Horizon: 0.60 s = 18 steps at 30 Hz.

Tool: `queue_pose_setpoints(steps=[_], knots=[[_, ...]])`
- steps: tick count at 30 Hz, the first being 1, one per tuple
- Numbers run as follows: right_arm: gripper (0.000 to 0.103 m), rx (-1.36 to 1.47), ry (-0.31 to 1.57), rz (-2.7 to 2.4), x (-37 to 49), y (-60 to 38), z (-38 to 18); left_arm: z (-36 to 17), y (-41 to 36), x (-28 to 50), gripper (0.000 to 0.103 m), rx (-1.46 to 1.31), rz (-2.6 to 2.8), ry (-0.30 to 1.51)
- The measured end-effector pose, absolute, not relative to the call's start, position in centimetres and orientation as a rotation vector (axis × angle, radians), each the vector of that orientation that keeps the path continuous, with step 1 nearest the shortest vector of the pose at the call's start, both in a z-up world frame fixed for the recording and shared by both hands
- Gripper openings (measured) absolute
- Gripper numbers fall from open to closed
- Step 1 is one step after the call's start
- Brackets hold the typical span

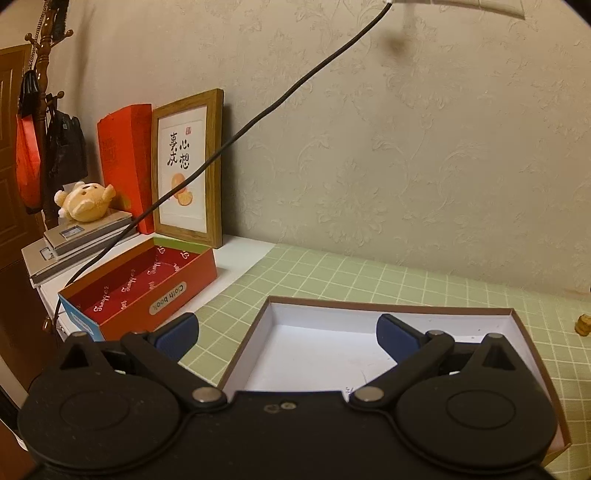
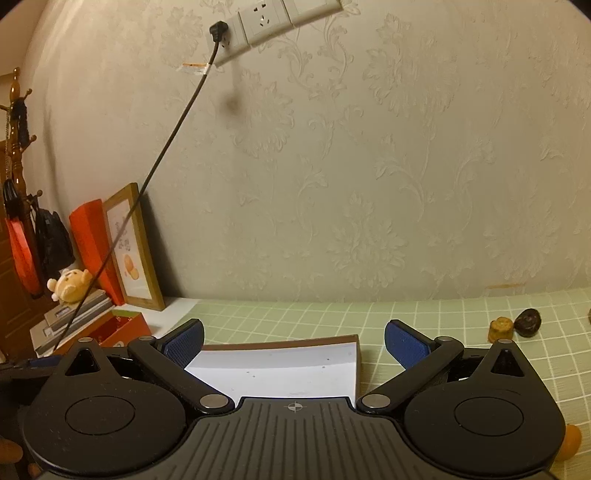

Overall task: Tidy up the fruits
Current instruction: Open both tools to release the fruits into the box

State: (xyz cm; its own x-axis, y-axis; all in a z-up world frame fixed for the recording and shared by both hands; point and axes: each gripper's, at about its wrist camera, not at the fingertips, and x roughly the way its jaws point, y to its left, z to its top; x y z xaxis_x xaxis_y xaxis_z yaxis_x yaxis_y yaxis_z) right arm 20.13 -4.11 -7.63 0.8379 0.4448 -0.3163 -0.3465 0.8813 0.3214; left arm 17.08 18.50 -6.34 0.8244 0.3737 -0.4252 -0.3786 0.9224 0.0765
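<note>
Far left, off the mat: stacked grey scales w/ a plush toy [image 1: 85, 202] on top, red box [image 1: 147, 280] open beside them, framed picture [image 1: 188, 168] leaning on wall behind it. Black cable [image 1: 258, 118] runs from the wall socket [image 2: 258, 18] down past the frame. Green checked mat [image 1: 332, 273] covers the table to the right of these. Left gripper [image 1: 287, 334] has its jaws spread wide, nothing between them, hovering over the white-lined box [image 1: 369, 306] on the mat. Right gripper [image 2: 294, 345] also spread wide & empty, above the same box's right part. Near the mat's back right edge: yellow-brown fruit [image 2: 501, 329], dark fruit [image 2: 528, 322] touching or just beside it on its right. Both fruits outside the box, well apart from either gripper.
</note>
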Motion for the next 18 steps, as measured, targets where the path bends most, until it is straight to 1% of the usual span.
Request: queue_pose_setpoints(steps=[18], knots=[[0.103,0.202,0.343,0.402,16.9,-7.7,-6.2,-5.1,14.9,15.7,0.097,-0.029,0.379,0.403]])
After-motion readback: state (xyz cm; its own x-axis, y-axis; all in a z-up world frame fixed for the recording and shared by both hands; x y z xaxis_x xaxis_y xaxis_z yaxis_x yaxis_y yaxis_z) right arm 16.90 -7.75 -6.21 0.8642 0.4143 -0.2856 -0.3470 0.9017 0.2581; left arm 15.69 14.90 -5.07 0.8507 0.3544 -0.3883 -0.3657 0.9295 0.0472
